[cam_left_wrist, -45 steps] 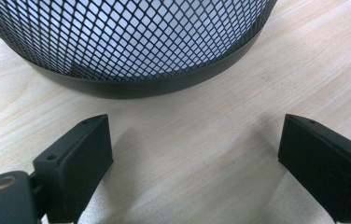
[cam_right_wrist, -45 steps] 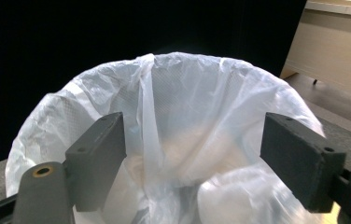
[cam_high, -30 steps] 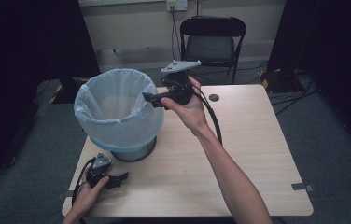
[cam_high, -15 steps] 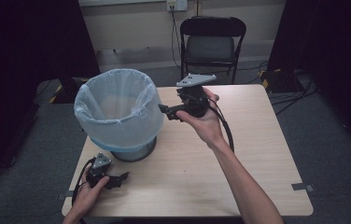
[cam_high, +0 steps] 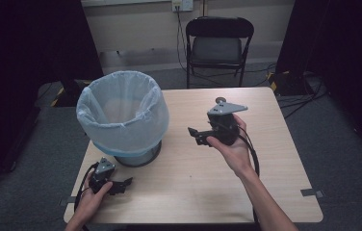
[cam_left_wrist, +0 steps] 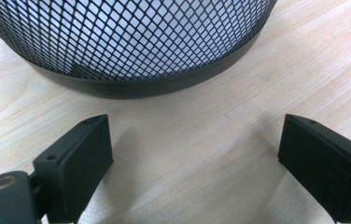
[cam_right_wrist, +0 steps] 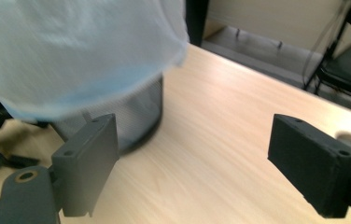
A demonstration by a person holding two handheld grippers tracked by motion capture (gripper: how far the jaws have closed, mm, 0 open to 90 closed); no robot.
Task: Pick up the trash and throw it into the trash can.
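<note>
From the high view, the black wire-mesh bin lined with a pale blue plastic bag (cam_high: 122,118) stands near the surface's (cam_high: 265,192) left edge, the left hand-held gripper (cam_high: 125,183) lying at the near-left corner and the right hand-held gripper (cam_high: 193,133) held mid-surface, its jaws having just been opening with nothing between them. In the left gripper view the jaws are spread and empty just short of the bin's base. In the right gripper view the spread jaws face the blurred bin, so the liner looks fitted; next, I judge, comes resting this gripper on the surface.
</note>
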